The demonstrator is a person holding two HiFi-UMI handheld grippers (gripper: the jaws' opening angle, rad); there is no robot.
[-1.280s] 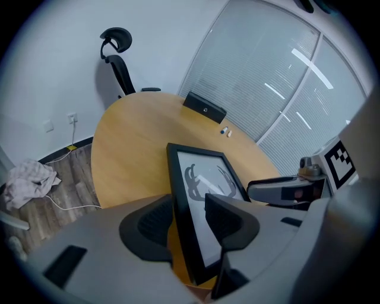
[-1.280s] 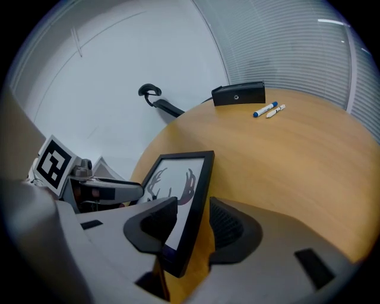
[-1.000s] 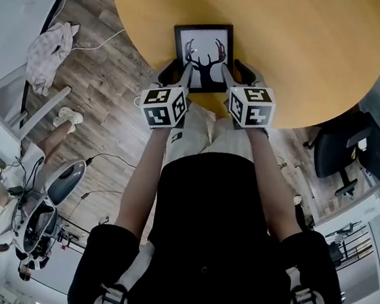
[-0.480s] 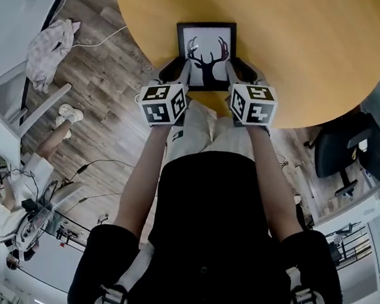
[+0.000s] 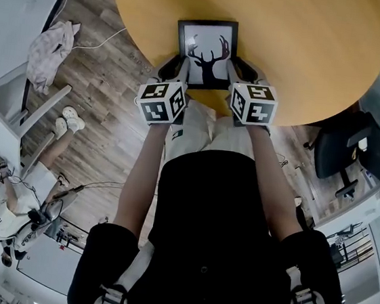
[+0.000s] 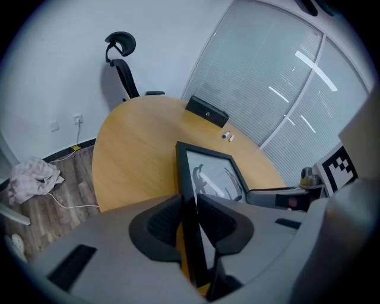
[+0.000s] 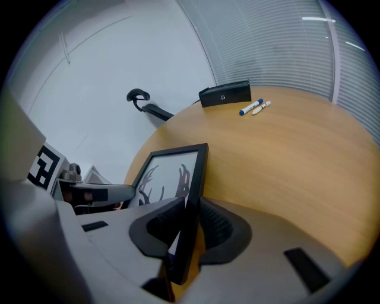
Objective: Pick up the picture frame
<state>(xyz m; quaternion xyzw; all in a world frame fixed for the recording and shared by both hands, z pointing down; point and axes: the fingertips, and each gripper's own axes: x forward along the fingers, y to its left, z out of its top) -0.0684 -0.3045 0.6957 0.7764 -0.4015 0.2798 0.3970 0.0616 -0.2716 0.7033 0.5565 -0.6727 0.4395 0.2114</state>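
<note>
A black picture frame (image 5: 206, 53) with an antler print lies near the front edge of the round wooden table (image 5: 298, 44). My left gripper (image 5: 174, 68) is at its left side edge and my right gripper (image 5: 238, 72) at its right side edge. In the left gripper view the frame's rim (image 6: 189, 178) stands between the closing jaws of the left gripper (image 6: 189, 221), with both pads against it. In the right gripper view the frame (image 7: 169, 172) is likewise pinched in the closing jaws of the right gripper (image 7: 190, 222).
At the table's far side lie a black box (image 7: 224, 94) and two markers (image 7: 255, 107). A black office chair (image 5: 344, 148) stands at the right. On the wooden floor at the left are a crumpled cloth (image 5: 50, 47), a white cable and a person (image 5: 6, 212).
Both grippers' jaws have drawn in onto the frame's side edges. The frame sits slightly farther up the head view. The person at lower left has shifted.
</note>
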